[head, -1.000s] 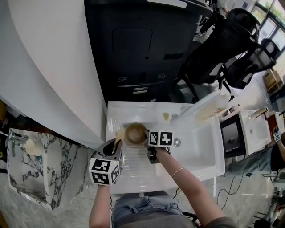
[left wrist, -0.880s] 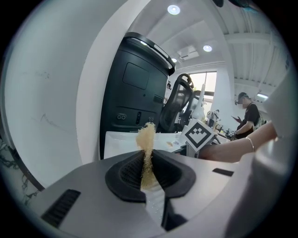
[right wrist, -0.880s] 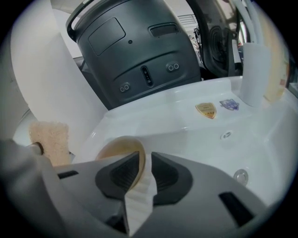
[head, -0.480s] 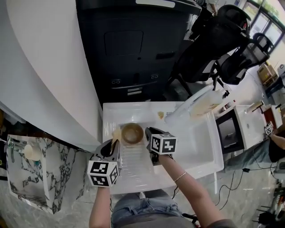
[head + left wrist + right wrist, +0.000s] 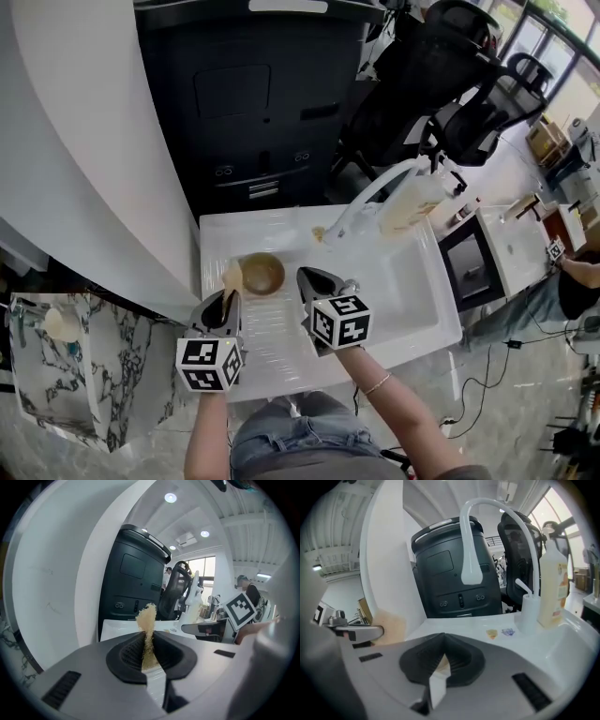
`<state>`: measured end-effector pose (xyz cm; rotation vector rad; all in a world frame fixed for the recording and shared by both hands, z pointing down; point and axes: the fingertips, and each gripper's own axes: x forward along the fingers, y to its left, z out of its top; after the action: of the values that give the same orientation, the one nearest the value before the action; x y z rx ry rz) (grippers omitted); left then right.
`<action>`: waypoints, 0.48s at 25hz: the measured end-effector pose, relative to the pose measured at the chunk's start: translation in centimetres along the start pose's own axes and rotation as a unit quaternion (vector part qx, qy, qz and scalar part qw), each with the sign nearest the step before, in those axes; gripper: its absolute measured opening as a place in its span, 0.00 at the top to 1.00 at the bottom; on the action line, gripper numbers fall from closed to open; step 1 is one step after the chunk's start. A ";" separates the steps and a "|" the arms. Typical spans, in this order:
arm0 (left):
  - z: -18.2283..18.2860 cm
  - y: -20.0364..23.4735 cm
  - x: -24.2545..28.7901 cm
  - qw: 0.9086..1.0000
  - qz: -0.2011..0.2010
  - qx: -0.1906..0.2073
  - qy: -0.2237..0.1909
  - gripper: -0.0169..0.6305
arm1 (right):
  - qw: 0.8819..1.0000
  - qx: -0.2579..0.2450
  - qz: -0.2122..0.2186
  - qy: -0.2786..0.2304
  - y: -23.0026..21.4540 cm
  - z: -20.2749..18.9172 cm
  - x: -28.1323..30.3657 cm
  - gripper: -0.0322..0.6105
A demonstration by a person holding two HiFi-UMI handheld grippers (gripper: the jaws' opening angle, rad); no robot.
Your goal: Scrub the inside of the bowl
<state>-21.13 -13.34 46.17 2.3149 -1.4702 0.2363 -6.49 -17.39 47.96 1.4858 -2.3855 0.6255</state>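
Wooden bowl [image 5: 262, 274] upright near desk [image 5: 281, 347] left rear corner, unheld. Left hand-held gripper [image 5: 228, 294] clamped on tan scrub sponge [image 5: 146, 620], just beside rim. Right hand-held gripper [image 5: 306, 277] closed, empty. Scrubbing seemingly pending: steady bowl, lower sponge inside.

No legible txt anywhere. Marker cube [image 5: 208, 364] on the left gripper [image 5: 228, 298] & marker cube [image 5: 339, 322] on the right gripper [image 5: 303, 276]: only black/white square patterns, no letters or nos. Soap bottle [image 5: 553, 581] has a label, print too small to read. Two small stickers [image 5: 492, 633] on the sink rim [image 5: 454, 623]: unreadable too.
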 end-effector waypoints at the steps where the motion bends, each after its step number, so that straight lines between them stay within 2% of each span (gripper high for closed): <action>1: 0.0 -0.1 -0.2 1.000 0.003 0.002 -0.003 0.90 | 1.000 -0.003 0.003 -0.004 0.2 0.1 -0.4 0.93; 12: 0.8 -2.4 -3.4 0.999 0.036 0.014 -0.036 0.90 | 0.996 -0.048 0.035 -0.069 1.5 1.8 -5.9 0.94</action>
<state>-20.53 -9.93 43.70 2.3189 -1.5963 0.1960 -5.21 -13.05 43.51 1.4539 -2.5425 0.4288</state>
